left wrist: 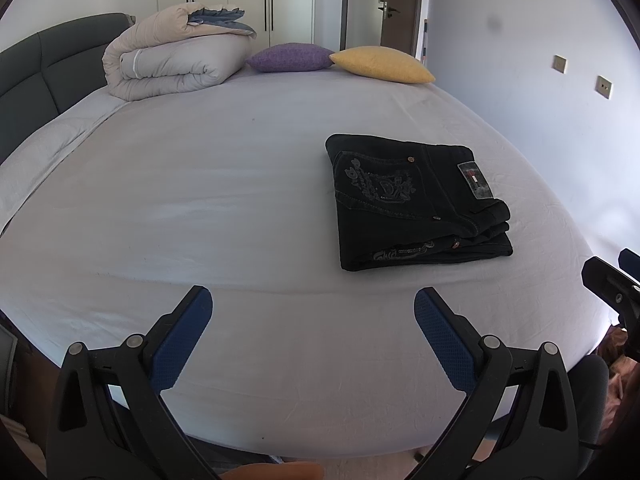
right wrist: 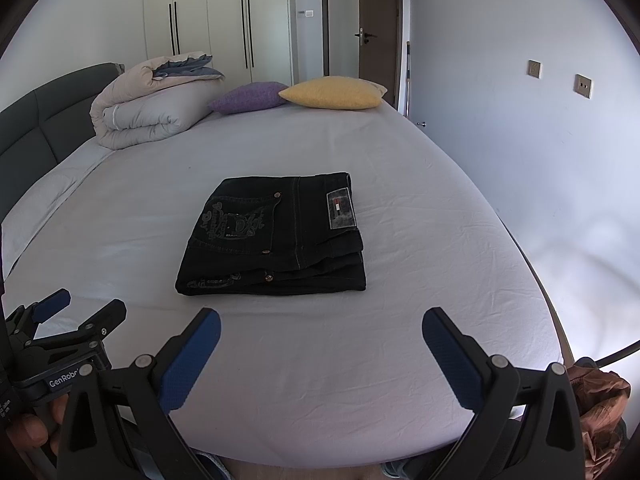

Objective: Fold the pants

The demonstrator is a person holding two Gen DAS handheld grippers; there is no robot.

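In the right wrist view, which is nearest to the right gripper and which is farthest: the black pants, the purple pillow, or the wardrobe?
From the right gripper, with its jaws open:
1. The black pants, folded, on the bed straight ahead.
2. The purple pillow, at the far edge of the bed, slightly left.
3. The wardrobe, against the back wall, behind the pillow.
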